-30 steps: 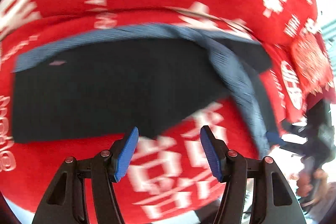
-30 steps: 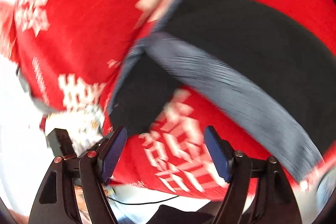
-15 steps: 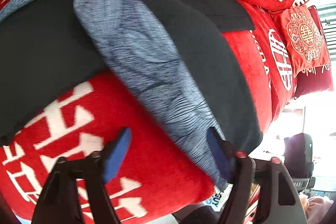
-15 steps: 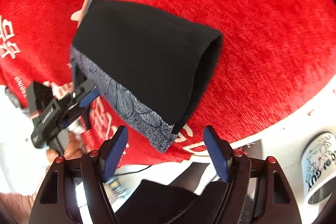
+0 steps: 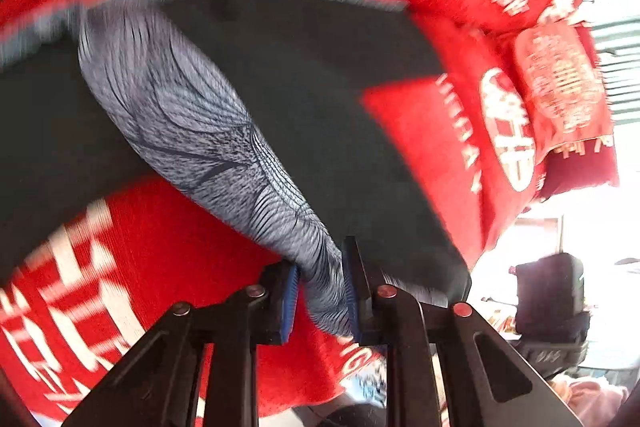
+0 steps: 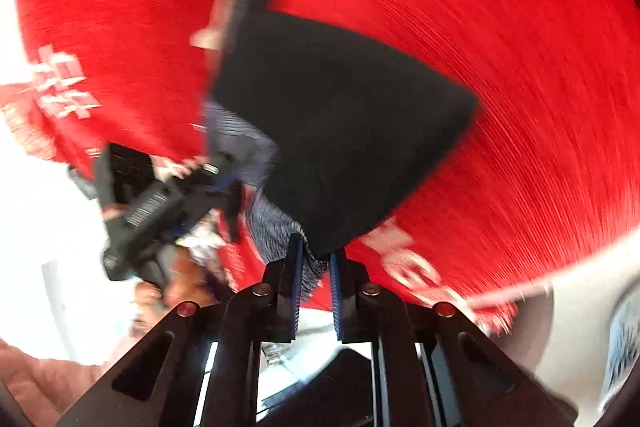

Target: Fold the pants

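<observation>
Black pants with a grey patterned side band lie on a red bedspread. My left gripper is closing tight on the lower end of the grey band, and its blue pads press the cloth. In the right wrist view, a black leg end rises in a lifted fold. My right gripper is closing on its near corner, where black cloth meets grey band. The left gripper shows beside it, to the left, gripping the same band.
Red cushions with white and gold characters lie at the far right of the bed. A dark case stands on the floor beyond the bed's edge. A hand and pink sleeve hold the left gripper. The bed edge runs close below.
Both grippers went from wide open to shut on the pants. The left swept along the leg to the grey band's end. The right came in on the leg's corner, which now bunches up.
</observation>
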Action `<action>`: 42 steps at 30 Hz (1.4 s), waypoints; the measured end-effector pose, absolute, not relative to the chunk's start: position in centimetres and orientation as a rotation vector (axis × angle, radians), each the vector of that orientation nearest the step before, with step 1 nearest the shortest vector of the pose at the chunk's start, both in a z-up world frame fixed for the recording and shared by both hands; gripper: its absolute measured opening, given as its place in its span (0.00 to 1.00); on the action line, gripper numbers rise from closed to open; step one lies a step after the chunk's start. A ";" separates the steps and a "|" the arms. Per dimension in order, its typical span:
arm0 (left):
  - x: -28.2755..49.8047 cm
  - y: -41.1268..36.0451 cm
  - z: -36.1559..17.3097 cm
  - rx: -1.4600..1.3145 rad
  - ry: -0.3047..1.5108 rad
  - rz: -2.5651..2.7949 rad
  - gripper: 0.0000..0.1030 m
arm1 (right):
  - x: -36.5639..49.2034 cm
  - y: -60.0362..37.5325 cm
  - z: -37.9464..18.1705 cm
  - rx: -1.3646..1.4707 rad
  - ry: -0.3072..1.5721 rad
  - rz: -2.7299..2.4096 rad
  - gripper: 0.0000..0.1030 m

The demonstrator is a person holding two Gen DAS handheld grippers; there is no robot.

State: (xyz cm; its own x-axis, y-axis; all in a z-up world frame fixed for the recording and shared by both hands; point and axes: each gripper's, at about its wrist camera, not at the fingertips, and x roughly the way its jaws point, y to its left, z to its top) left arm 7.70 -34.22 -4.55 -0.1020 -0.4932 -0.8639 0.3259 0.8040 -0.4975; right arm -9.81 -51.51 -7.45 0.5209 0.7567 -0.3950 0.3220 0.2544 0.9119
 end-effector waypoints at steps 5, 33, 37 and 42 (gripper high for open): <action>12.5 -36.0 -0.6 -0.137 1.385 -0.736 0.21 | -2.6 -55.9 -1.8 1.205 0.861 0.365 0.09; 19.3 -27.7 -8.8 0.018 1.405 -0.155 0.68 | 7.1 -67.0 -9.7 1.183 1.043 0.014 0.22; 18.5 -27.9 -9.5 0.051 1.415 -0.145 0.68 | 7.5 -66.6 -9.3 1.071 1.073 -0.025 0.05; 18.2 -27.7 -8.8 0.073 1.411 -0.132 0.68 | 5.8 -66.2 -6.6 0.920 1.118 -0.091 0.24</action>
